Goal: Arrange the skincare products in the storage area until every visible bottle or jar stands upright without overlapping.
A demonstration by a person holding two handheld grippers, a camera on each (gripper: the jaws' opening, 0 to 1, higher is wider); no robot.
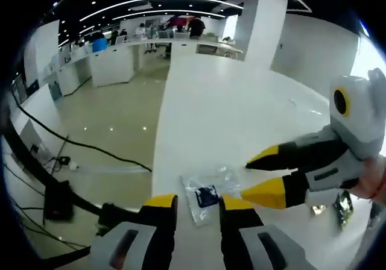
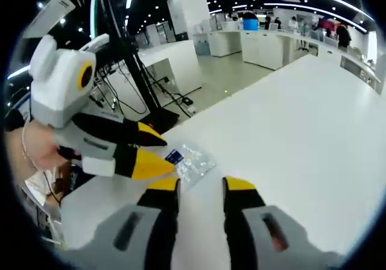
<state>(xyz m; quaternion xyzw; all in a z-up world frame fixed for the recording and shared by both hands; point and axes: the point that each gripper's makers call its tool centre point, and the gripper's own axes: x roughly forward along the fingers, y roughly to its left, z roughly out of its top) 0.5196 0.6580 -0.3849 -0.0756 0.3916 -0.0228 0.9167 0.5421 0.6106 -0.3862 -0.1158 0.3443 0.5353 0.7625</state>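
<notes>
A clear plastic bag (image 1: 208,193) with a small dark blue item inside lies flat on the white table (image 1: 241,107). No bottle or jar can be made out. My left gripper (image 1: 199,205) is open just above the bag's near end, one yellow tip on each side, not touching it. My right gripper (image 1: 258,175) comes in from the right, open, its yellow tips pointing at the bag's right edge. In the right gripper view, the bag (image 2: 192,160) lies just ahead of my open right gripper (image 2: 201,185). The left gripper (image 2: 158,152) reaches over it from the left.
The table's edge (image 1: 158,143) runs close to the bag, with floor, black cables (image 1: 78,143) and a dark stand (image 1: 57,200) beyond it. Small dark packets (image 1: 344,208) lie at the right. A hand (image 2: 36,152) holds the left gripper. Desks and people stand far off.
</notes>
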